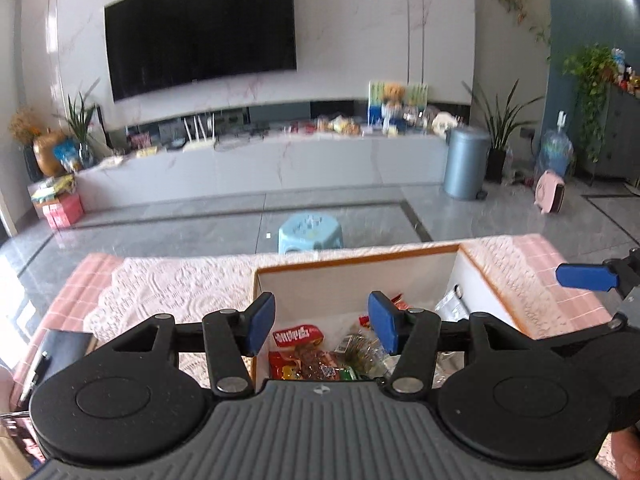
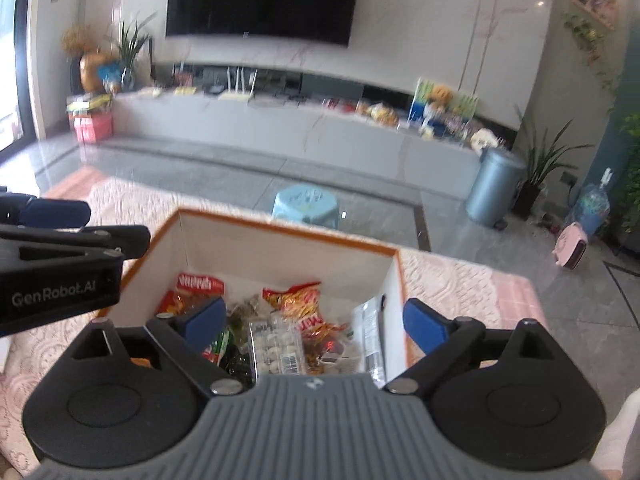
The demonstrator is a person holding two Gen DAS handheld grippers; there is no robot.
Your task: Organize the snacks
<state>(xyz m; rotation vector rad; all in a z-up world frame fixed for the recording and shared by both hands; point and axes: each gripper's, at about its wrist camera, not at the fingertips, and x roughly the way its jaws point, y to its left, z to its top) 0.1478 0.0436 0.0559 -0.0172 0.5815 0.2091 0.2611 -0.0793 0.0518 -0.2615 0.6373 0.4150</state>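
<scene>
A white box with an orange rim (image 1: 356, 254) (image 2: 280, 227) stands on the pink lace-covered table and holds several snack packets. Among them are a red packet (image 1: 298, 336) (image 2: 200, 285), an orange-red packet (image 2: 298, 300) and a clear tray of pale round sweets (image 2: 276, 346). A silvery packet (image 2: 370, 338) leans on the box's right wall. My left gripper (image 1: 322, 322) hovers above the box's near side, open, nothing between its blue pads. My right gripper (image 2: 316, 320) hangs over the box too, its jaws wide, open and bare. The left gripper's body (image 2: 60, 280) shows at the right wrist view's left edge.
A dark notebook with a pen (image 1: 52, 354) lies on the table at the near left. Beyond the table are a light blue stool (image 1: 310, 232) (image 2: 306, 204), grey floor tiles, a long TV cabinet (image 1: 260, 164) and a grey bin (image 1: 466, 162).
</scene>
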